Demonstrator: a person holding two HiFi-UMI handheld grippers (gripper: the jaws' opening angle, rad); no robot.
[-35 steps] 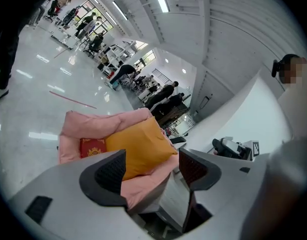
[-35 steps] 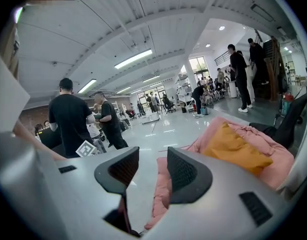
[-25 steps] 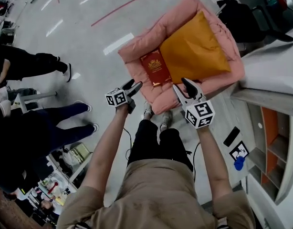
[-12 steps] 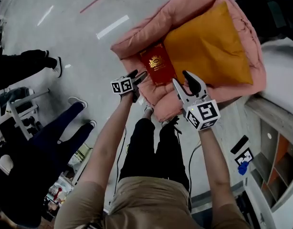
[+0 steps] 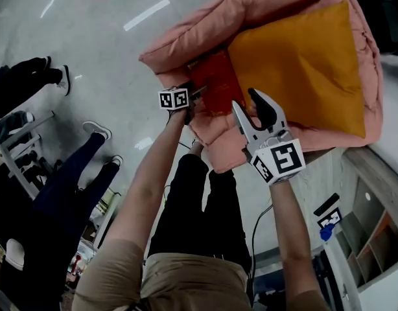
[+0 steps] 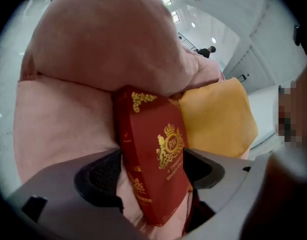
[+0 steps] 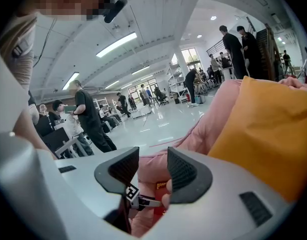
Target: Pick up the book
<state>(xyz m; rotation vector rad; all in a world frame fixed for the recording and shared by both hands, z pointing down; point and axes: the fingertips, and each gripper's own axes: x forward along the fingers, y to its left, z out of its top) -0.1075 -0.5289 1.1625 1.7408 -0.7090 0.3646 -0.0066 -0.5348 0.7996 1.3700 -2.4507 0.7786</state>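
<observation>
Left gripper, opening, astride "RW" book

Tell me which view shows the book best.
The left gripper view: the book fills the middle, gold crest plain. The head view shows it small, blurred; the right gripper view, only a sliver.

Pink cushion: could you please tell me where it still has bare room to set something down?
Bare pink seat lies left of the red book, below the seat's bulging side. It is crowded to the right: the book lies close beside the orange pillow, and the left hand-held gripper, jaws just opened wider, straddles the book.
</observation>
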